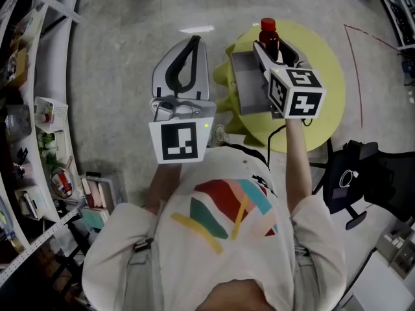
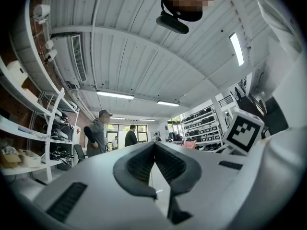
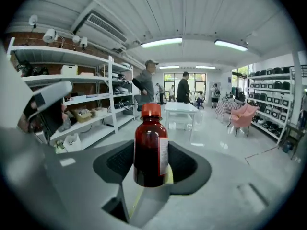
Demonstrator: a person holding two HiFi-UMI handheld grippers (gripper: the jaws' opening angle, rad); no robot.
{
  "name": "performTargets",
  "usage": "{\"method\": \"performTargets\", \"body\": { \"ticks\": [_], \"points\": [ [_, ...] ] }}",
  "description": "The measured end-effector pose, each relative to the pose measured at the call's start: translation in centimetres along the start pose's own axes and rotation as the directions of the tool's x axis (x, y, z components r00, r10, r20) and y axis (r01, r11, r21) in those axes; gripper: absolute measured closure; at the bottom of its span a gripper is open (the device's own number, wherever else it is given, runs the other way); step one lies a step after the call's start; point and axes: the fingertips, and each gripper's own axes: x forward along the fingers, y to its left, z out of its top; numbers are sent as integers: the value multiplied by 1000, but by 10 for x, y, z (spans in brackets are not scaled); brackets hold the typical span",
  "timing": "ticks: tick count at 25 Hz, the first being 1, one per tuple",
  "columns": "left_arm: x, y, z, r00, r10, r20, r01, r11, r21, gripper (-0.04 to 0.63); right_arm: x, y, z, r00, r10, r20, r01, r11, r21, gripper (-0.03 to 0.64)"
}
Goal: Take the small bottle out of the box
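A small dark red bottle (image 1: 268, 36) with a red cap stands upright between the jaws of my right gripper (image 1: 277, 52), which is shut on it. In the right gripper view the bottle (image 3: 150, 150) fills the middle, with the black pads of that gripper (image 3: 151, 164) pressed on both its sides. The bottle is held above the far end of an open grey box (image 1: 245, 86), which lies on a round yellow-green table (image 1: 327, 63). My left gripper (image 1: 194, 41) is held left of the box and points away from it. Its jaws (image 2: 154, 146) meet at the tips with nothing between them.
Shelving with boxes and clutter (image 1: 45, 141) runs along the left. A black chair (image 1: 363, 173) stands at the right. Two people (image 3: 146, 83) stand far off near a white table (image 3: 180, 110), and a pink armchair (image 3: 244, 116) sits beyond it.
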Motion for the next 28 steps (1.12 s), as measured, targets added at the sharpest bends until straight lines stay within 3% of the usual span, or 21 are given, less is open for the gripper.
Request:
{"method": "performTargets", "body": {
  "ticks": [5,11,16,24,28],
  "points": [
    [0,-5,13,1000,-11,18,11,1000,-12,581,-43,23,47,975,3,224,13,997,-70,402],
    [1,-7,28,998,-36,42,37,999,-21,581,-77,48,67,933,-8,360,44,995,-93,402],
    [3,-14,37,996,-60,65,62,998,-22,581,-106,59,84,874,-31,485,93,990,-105,402],
    [6,-24,49,992,-84,98,84,996,-1,581,-121,62,77,842,-53,536,122,988,-93,401],
    [6,-28,49,991,-89,100,88,996,16,581,-122,56,73,842,-66,536,130,988,-83,400]
  ]
}}
